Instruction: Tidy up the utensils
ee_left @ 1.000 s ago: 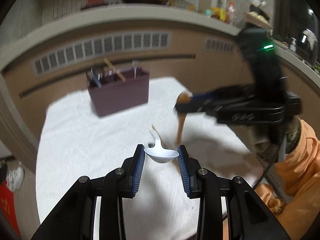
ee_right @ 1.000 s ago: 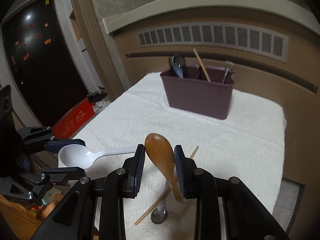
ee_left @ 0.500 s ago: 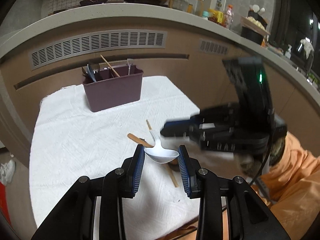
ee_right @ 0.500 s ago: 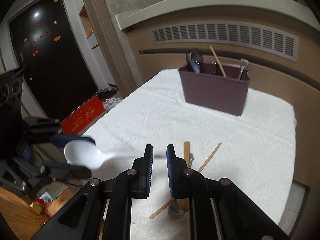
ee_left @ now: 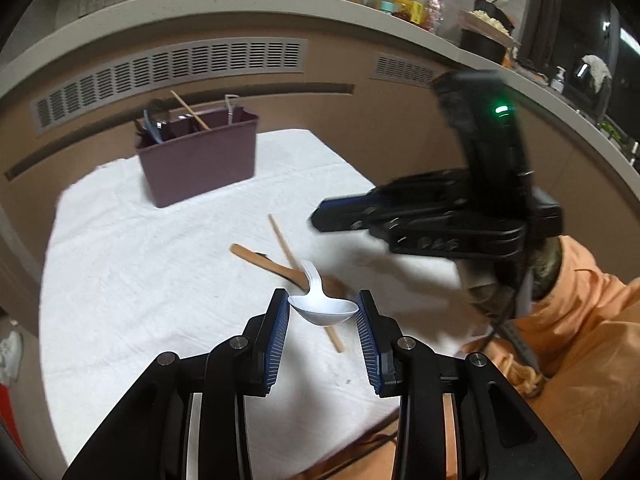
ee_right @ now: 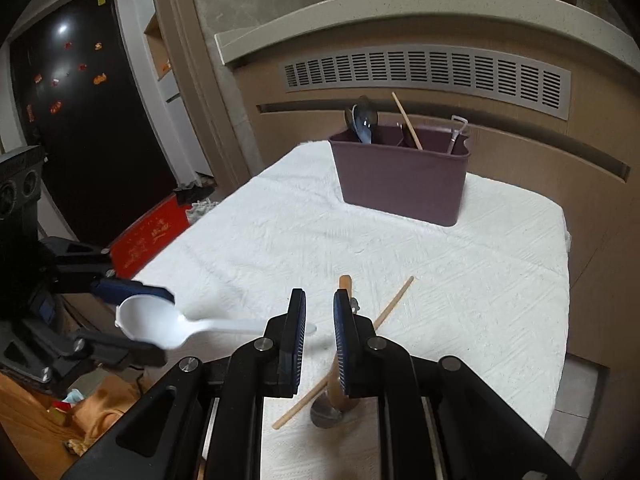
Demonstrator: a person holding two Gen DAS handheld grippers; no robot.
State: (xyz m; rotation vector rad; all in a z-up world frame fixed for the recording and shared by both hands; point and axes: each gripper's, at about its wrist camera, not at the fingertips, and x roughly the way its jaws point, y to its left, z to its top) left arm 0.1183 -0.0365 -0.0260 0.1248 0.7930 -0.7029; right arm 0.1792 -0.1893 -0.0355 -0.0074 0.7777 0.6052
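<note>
My left gripper (ee_left: 322, 300) is shut on the bowl of a white plastic spoon (ee_left: 324, 312), held above the near part of the white cloth; its handle points away. The right wrist view shows that white spoon (ee_right: 148, 326) at lower left. My right gripper (ee_right: 319, 300) hovers over the cloth, jaws a narrow gap apart with nothing between them. Below it a wooden spoon (ee_right: 345, 284) lies on the cloth beside a chopstick (ee_right: 394, 300), partly hidden by my right finger. A metal spoon bowl (ee_right: 324, 412) shows under it. The maroon caddy (ee_right: 400, 184) stands at the far edge.
The caddy holds a dark spoon (ee_right: 362, 120), a chopstick (ee_right: 406, 124) and a thin metal utensil (ee_right: 456, 132). The cloth-covered table (ee_right: 280, 240) ends close to a tan counter wall with vents (ee_right: 424, 76). An orange sleeve (ee_left: 580, 320) is at the right.
The wooden spoon left my right gripper and now lies on the cloth; the right jaws came closer together and sank slightly. The left gripper kept its hold on the white spoon.
</note>
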